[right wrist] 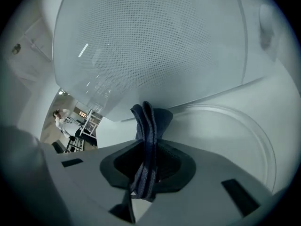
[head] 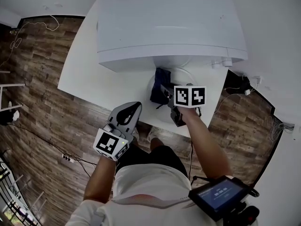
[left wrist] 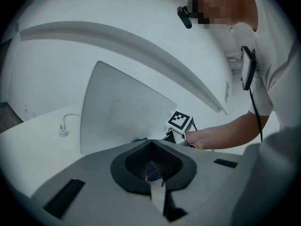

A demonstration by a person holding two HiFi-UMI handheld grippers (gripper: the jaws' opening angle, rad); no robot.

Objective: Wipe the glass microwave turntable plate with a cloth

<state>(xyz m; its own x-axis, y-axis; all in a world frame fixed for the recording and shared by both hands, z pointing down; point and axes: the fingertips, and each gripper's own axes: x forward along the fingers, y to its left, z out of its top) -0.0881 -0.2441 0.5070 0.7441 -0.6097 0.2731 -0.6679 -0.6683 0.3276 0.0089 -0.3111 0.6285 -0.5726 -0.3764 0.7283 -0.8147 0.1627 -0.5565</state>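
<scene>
Right gripper view: right tool clamps the cloth, glass plate just ahead; left tool closed, farther off

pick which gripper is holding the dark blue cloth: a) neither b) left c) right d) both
C: in the right gripper view the cloth is pinched between the jaws of the right gripper, while the left gripper is off the table edge with its jaws together and no cloth hanging from it.
</scene>
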